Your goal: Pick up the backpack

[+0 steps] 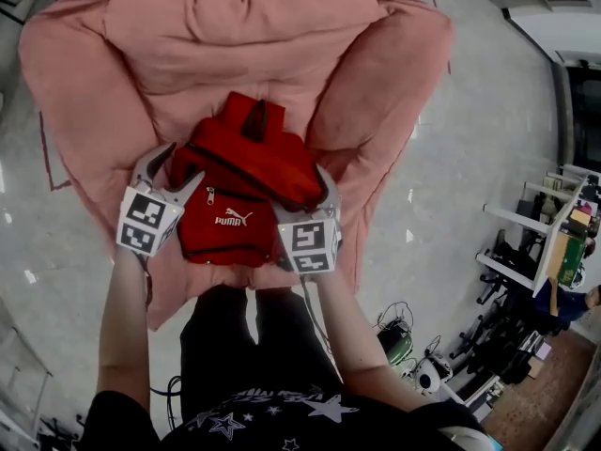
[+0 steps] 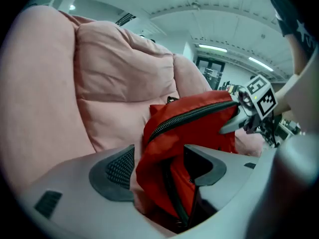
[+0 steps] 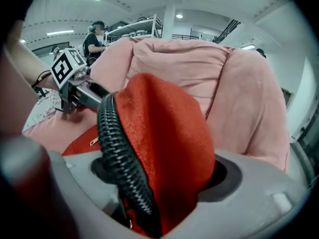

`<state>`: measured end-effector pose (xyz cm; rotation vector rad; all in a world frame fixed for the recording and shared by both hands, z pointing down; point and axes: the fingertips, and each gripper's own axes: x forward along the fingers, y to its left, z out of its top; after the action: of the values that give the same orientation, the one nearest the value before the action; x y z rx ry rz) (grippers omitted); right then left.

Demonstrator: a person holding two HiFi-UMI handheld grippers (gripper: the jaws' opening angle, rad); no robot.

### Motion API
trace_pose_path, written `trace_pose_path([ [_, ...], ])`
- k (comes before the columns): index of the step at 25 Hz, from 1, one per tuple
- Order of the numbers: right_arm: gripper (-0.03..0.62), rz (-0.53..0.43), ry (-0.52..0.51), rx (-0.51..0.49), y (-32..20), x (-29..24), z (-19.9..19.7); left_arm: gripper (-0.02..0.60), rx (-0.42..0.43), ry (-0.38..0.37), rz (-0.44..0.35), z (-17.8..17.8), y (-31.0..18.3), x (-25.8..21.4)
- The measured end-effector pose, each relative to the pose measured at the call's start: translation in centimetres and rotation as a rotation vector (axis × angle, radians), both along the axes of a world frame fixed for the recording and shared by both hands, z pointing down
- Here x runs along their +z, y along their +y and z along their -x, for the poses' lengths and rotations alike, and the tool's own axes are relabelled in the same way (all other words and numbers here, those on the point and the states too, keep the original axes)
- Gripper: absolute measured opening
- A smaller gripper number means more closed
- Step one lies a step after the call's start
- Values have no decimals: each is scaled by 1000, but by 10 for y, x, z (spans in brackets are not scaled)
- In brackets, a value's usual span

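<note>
A red backpack (image 1: 246,181) with a black zip and a white logo lies on the seat of a pink beanbag chair (image 1: 235,36). My left gripper (image 1: 178,169) is at its left side. In the left gripper view the gripper (image 2: 157,166) stands open, with a fold of the backpack (image 2: 194,128) between its jaws; the fold lies against the right pad and stays clear of the left one. My right gripper (image 1: 319,195) is at the right side. In the right gripper view the gripper (image 3: 159,173) is shut on the bunched fabric and zip edge of the backpack (image 3: 164,133).
The beanbag's back and arms (image 3: 239,93) rise around the backpack on three sides. Polished grey floor (image 1: 470,158) surrounds the chair. White shelves (image 1: 549,228) and equipment stand at the right, and cables (image 1: 399,322) lie near my legs. A person (image 3: 94,39) stands in the background.
</note>
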<state>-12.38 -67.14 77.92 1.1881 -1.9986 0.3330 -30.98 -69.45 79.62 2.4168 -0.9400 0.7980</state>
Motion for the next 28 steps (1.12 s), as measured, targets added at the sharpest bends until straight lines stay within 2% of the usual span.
trace_pose_path([
  [1, 388, -17, -8, 8, 4, -2, -4, 299, 25, -26, -7, -4, 4, 4],
  [5, 379, -47, -14, -1, 5, 0, -4, 322, 87, -66, -16, -12, -1, 23],
  [9, 353, -26, -53, 19, -19, 15, 5, 322, 208, -124, 22, -10, -9, 56],
  [12, 353, -19, -71, 25, -37, 11, 4, 322, 210, -164, 47, -9, -19, 67],
  [16, 353, -28, -99, 14, -39, 7, 3, 321, 180, -149, 33, -19, -32, 58],
  [19, 350, -34, -150, -1, -37, 9, 6, 319, 171, -96, 33, -25, -37, 53],
  [20, 321, -27, -166, -12, -37, 10, 8, 316, 169, -72, 36, -28, -40, 51],
  [22, 250, -10, -186, -32, -37, 9, 11, 198, 179, -34, 52, -35, -43, 44],
  [25, 150, -5, -192, -27, -33, -2, 9, 22, 200, -30, 62, -50, -36, 30],
  [26, 54, -7, -190, -23, -32, -6, 7, 12, 187, -29, 50, -52, -35, 24],
  [28, 15, -7, -199, -29, -30, -12, 5, 11, 124, -8, 18, -53, -37, 12],
])
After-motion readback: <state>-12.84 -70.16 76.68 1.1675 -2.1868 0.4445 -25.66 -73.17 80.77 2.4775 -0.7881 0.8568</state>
